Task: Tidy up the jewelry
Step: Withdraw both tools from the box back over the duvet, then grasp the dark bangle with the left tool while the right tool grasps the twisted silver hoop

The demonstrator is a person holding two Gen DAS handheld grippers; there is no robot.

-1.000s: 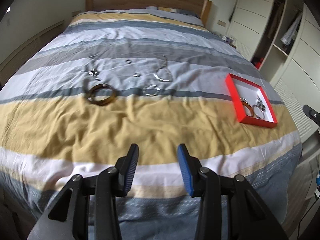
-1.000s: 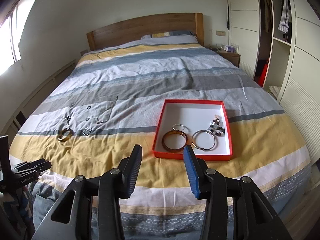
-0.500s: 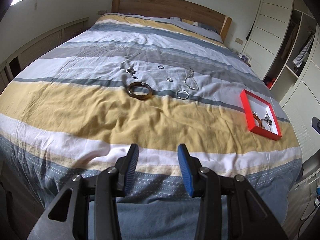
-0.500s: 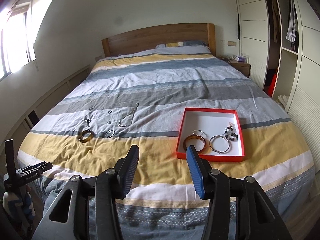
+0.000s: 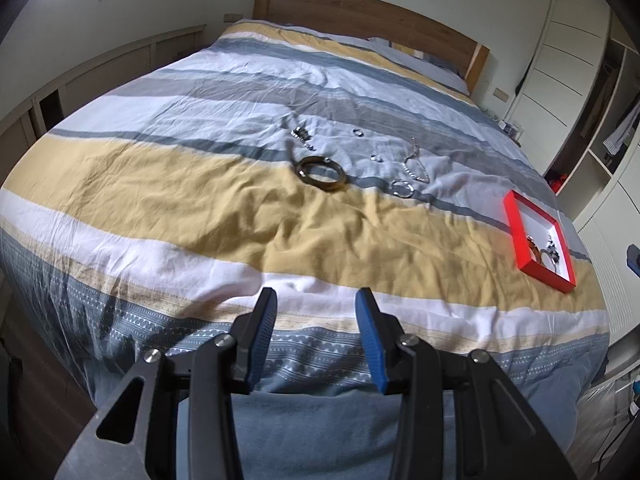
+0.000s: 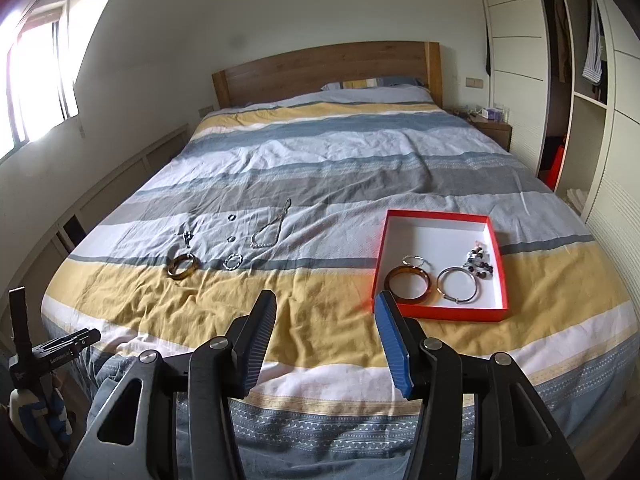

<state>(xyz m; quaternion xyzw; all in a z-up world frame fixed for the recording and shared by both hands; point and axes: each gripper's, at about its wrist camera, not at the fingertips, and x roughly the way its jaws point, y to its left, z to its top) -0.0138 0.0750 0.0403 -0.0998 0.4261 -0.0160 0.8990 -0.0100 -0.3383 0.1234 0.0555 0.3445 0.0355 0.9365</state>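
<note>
- The left gripper [image 5: 316, 300] hung over the foot of the bed [image 5: 200, 208], its jaws apart and nothing between them; the gap looked the same as a second earlier.
- In the left wrist view the scene had slid: a second before, the loose jewelry sat up and left of centre with the headboard straight across the top, whereas now the headboard [image 5: 360, 16] ran slanted and the bed's left flank and the low wall panelling showed.
- The red tray [image 5: 538, 271] had drifted further toward the right edge of that view (and looked smaller and more edge-on).
- The brown bangle [image 5: 321, 173] still lay on the duvet where the yellow stripe meets the grey one, with the small silver bracelet [image 5: 402, 189] to its right, a chain necklace [image 5: 416, 168] just beyond that, and small rings and a clasp-like piece further up; none of them had shifted on the cloth.
- The right gripper [image 6: 325, 308] also stood open and empty, its jaws a little wider than a second ago.
- In the right wrist view the tray [image 6: 440, 312] lay on the duvet just past the blue fingertip, now right of centre rather than straight ahead.
- Inside the tray lay a second brown bangle [image 6: 408, 284], a thin metal hoop [image 6: 458, 285], a smaller silver ring-shaped piece and a beaded cluster [image 6: 478, 265], arranged as before.
- The window [image 6: 36, 80] at the left showed more than it had.
</note>
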